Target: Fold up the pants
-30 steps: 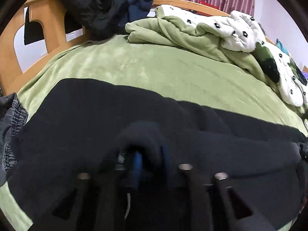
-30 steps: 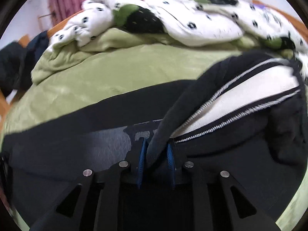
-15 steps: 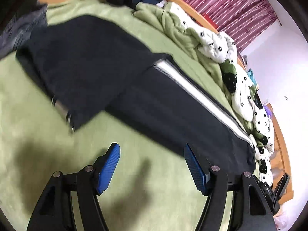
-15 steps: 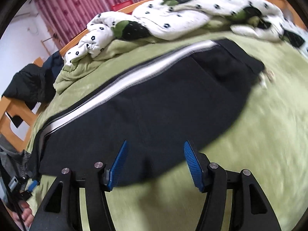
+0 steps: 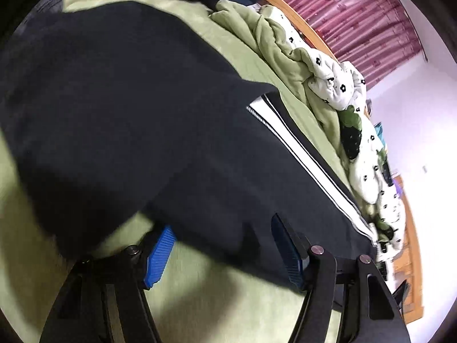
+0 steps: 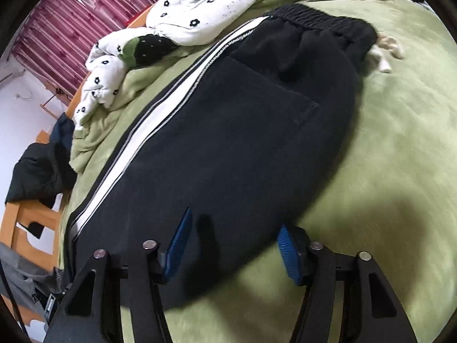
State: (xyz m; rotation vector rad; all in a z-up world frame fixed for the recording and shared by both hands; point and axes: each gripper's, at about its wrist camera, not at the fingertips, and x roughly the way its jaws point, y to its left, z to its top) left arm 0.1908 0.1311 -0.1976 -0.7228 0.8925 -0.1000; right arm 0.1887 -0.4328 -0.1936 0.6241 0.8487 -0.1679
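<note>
The pants (image 6: 228,131) lie flat on the green bed cover (image 6: 400,148), dark fabric with a white side stripe (image 6: 160,120) running along the far edge and the elastic waistband (image 6: 320,25) at the far right end in the right wrist view. The left gripper (image 5: 225,253) has its jaws apart and has just been closing somewhat; the near hem of the dark cloth lies in the gap between the blue pads (image 5: 160,254), but neither pad presses on it. The right gripper (image 6: 234,250) likewise has its jaws parted, also just narrowing, with the near edge of the pants between them and no clamp visible. Judgement: the garment appears already doubled leg over leg, and both grippers are set low at the near long edge, spaced apart, in order to take that edge at two places for the next fold. The left wrist view shows what the right does not: a folded-over layer of cloth covering the stripe toward the leg end. The right wrist view alone shows the waistband, a pocket seam (image 6: 300,105) and a pale drawstring end (image 6: 385,51) poking out onto the cover. The flowered quilt (image 6: 200,20) is heaped along the far side, clear of the pants.
</note>
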